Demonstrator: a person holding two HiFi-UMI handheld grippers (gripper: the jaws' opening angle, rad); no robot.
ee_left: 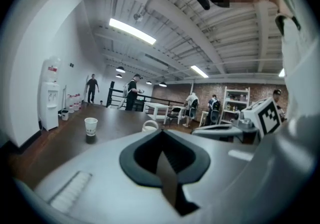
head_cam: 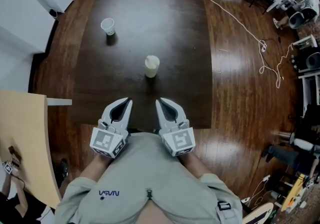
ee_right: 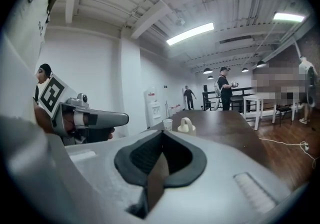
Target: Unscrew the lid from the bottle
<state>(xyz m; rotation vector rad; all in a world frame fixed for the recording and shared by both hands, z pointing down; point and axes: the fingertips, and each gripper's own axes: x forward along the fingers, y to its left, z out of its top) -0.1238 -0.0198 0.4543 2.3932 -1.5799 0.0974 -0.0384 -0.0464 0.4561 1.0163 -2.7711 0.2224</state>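
Two grey claws show in the head view: the left gripper (head_cam: 126,102) and the right gripper (head_cam: 162,102), side by side at the near edge of the dark wooden table (head_cam: 190,68). The cream lidded bottle (head_cam: 152,66) stands mid-table, apart from both, and a white paper cup (head_cam: 108,26) stands farther back. The left gripper view shows its jaws pressed together and empty, with the bottle ahead. The right gripper view shows its jaws closed too, with nothing between them.

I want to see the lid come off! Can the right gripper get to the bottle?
Probably yes: only bare table lies between the right gripper and the bottle. Its jaws are shut, so they must open first.
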